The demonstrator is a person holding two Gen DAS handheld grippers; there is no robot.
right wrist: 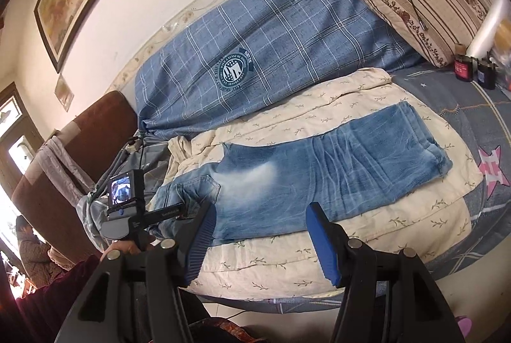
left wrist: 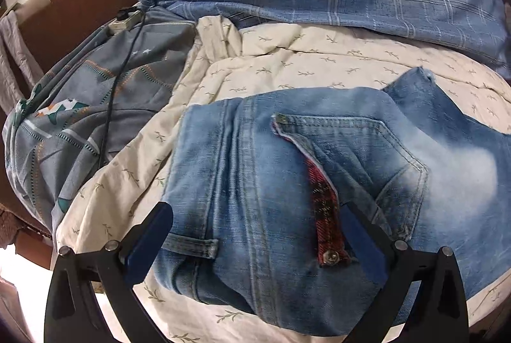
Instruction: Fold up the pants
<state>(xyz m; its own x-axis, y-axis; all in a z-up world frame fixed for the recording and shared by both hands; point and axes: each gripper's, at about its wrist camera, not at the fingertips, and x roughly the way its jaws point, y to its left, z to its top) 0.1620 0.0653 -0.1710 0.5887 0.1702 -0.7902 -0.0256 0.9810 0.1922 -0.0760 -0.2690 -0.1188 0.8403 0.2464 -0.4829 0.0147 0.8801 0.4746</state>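
We saw the faded blue denim pants [right wrist: 322, 170] lying flat on the cream leaf-print quilt [right wrist: 319, 260], just ahead of our right tongs [right wrist: 260, 242], which stood released and empty. Our left tongs [left wrist: 255, 231] straddled the waistband with blue pads [left wrist: 361, 244] spread, gripping nothing.

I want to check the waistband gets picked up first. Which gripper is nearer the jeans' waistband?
Left. The left gripper straddles the waistband; the right gripper hovers beside the thigh.
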